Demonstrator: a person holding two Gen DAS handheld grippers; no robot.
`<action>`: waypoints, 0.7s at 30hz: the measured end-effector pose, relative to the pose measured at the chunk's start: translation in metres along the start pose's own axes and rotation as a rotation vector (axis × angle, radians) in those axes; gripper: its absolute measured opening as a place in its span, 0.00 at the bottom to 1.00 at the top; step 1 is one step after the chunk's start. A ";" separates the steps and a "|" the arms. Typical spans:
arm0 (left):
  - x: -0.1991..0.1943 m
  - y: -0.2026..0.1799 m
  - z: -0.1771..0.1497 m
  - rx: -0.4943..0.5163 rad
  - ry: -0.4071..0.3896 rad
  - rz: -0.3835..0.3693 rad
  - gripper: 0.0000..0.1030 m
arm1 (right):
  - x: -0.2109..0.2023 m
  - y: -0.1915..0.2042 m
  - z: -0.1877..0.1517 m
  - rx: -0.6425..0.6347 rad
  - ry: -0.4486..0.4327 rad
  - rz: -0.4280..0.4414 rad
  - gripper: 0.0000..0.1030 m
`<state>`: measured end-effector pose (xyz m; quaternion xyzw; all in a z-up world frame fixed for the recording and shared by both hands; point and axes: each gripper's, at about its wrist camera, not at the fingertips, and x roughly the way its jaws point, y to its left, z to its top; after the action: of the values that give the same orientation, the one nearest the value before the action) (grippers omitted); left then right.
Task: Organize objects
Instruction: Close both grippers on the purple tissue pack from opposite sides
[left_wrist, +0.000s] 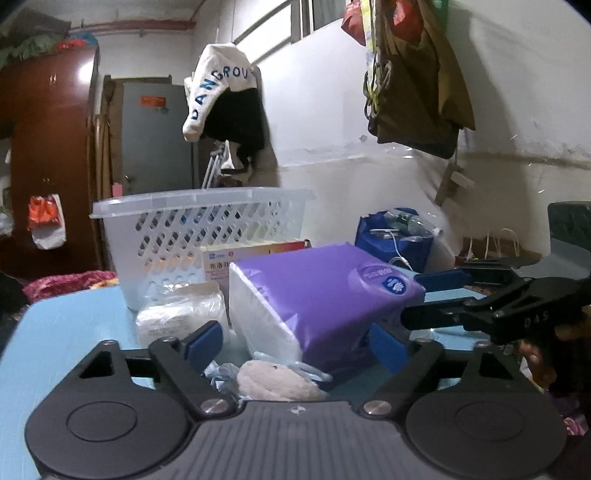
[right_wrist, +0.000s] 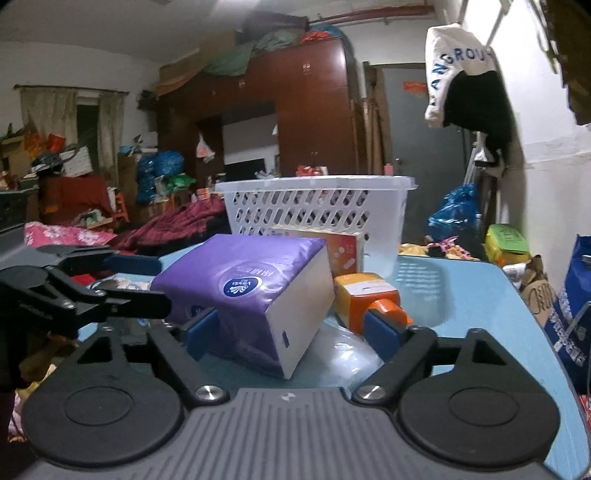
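Note:
A purple tissue pack (left_wrist: 325, 302) lies tilted on the blue table (left_wrist: 66, 332), in front of a white slotted basket (left_wrist: 199, 229). My left gripper (left_wrist: 295, 341) is open, its blue pads either side of the pack's near corner. In the right wrist view the same pack (right_wrist: 251, 291) sits between the open pads of my right gripper (right_wrist: 291, 330), touching the left pad. An orange bottle (right_wrist: 369, 299) lies beside it. A flat box (right_wrist: 332, 247) leans against the basket (right_wrist: 317, 210). The other gripper's fingers (left_wrist: 480, 299) reach toward the pack from the right.
A clear bag of white items (left_wrist: 181, 317) and a pale round pouch (left_wrist: 273, 380) lie near my left gripper. Clear plastic (right_wrist: 347, 350) lies under the bottle. Blue bags (left_wrist: 395, 236) stand past the table's far edge. Clothes hang on the wall (left_wrist: 229, 96).

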<state>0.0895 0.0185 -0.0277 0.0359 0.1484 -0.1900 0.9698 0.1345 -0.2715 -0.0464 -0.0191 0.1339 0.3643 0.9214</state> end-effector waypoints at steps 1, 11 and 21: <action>0.002 0.002 -0.001 -0.004 0.005 -0.015 0.77 | -0.001 -0.001 0.000 0.002 -0.001 0.010 0.75; 0.016 -0.002 -0.004 0.037 0.012 -0.037 0.64 | 0.011 0.004 -0.005 -0.045 0.010 0.109 0.55; -0.005 -0.019 0.007 0.114 -0.109 0.003 0.62 | -0.008 0.023 -0.001 -0.188 -0.075 0.034 0.49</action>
<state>0.0794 0.0019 -0.0201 0.0808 0.0843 -0.1984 0.9731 0.1130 -0.2598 -0.0436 -0.0895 0.0651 0.3912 0.9136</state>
